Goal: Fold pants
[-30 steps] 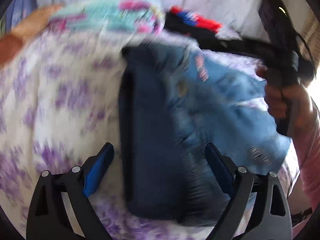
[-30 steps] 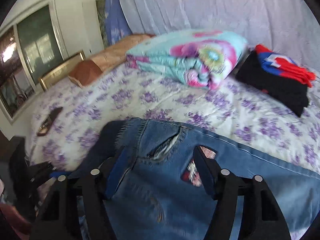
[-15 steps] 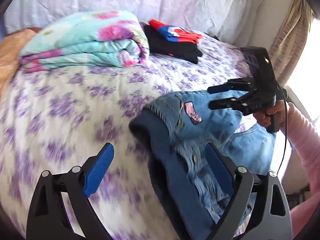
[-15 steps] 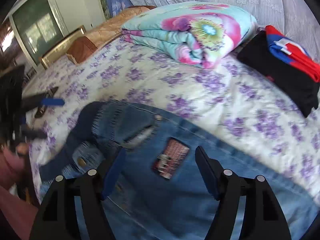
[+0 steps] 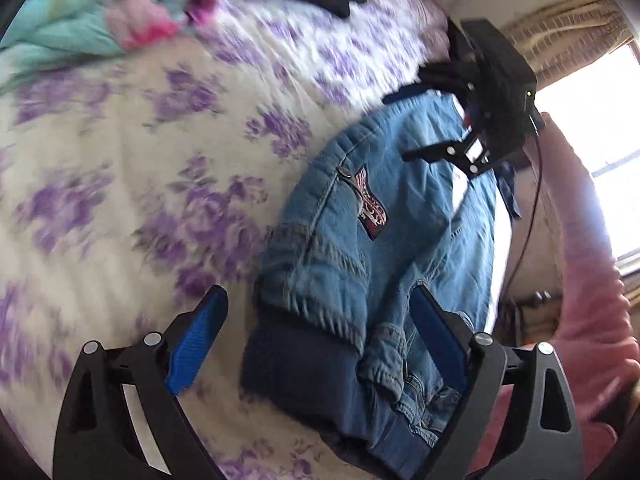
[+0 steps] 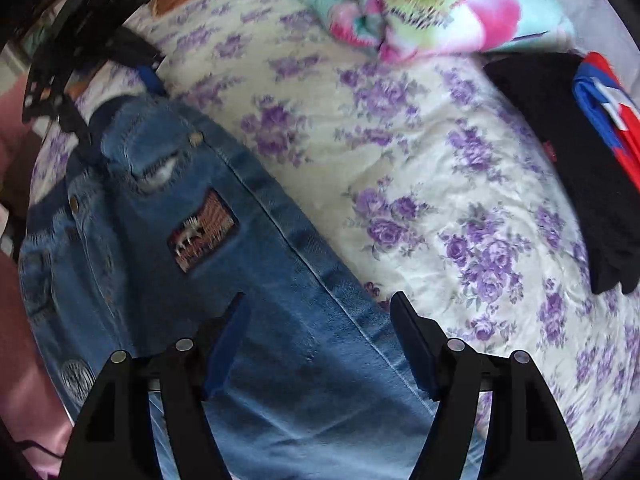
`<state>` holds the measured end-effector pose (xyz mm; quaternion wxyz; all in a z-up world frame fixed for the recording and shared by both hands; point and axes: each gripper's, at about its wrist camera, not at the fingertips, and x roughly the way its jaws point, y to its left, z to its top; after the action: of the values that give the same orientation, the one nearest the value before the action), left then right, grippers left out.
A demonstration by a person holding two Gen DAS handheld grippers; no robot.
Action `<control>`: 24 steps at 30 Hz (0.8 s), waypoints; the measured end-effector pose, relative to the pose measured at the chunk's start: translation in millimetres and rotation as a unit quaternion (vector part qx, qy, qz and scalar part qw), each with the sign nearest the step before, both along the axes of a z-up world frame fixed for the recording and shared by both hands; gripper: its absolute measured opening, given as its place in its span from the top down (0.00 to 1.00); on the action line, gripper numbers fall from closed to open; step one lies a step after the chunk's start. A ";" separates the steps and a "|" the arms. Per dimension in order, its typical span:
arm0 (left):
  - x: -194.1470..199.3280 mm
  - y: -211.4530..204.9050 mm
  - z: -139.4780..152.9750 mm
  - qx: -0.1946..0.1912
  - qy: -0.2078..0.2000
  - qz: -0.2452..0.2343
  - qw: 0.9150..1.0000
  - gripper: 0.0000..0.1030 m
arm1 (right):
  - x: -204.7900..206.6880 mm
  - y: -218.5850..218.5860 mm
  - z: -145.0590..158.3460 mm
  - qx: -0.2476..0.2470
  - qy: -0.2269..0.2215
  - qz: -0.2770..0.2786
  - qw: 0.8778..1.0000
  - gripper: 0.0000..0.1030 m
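Both grippers have swung down over the bed since a second ago. Left wrist: left gripper spread wide above the jeans, holding nothing, on the floral bedspread. Right wrist: right gripper spread over the denim leg, not pinching; black clothes well apart.
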<state>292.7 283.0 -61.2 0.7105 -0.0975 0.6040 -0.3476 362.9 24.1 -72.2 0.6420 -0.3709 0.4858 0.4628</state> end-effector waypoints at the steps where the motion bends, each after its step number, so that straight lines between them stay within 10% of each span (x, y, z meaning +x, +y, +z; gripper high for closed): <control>1: 5.3 -3.4 -2.9 0.003 0.005 -0.014 1.000 0.13 | 3.5 0.3 -4.0 -0.009 0.004 0.008 1.000 0.29; 7: 35.5 -24.2 -10.1 0.002 0.032 -0.086 0.996 0.18 | 26.5 -4.7 -24.7 -0.035 0.046 0.041 0.997 0.30; 11: 48.6 -34.8 -14.8 0.001 0.042 -0.095 0.995 0.54 | 32.3 -6.5 -29.6 -0.024 0.064 0.037 0.997 0.33; 15: 49.0 -33.8 -16.4 -0.001 0.042 -0.089 0.995 0.75 | 26.0 -16.9 -16.1 -0.021 0.072 0.032 0.997 0.88; 24: -15.4 -60.3 50.4 0.063 -0.123 -0.103 0.985 0.81 | -67.2 -59.9 63.7 0.028 -0.057 0.013 0.998 0.93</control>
<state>277.3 222.7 -10.8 0.7445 0.0533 0.5399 -0.3891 295.7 -35.8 -8.5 0.6726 -0.3850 0.4301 0.4630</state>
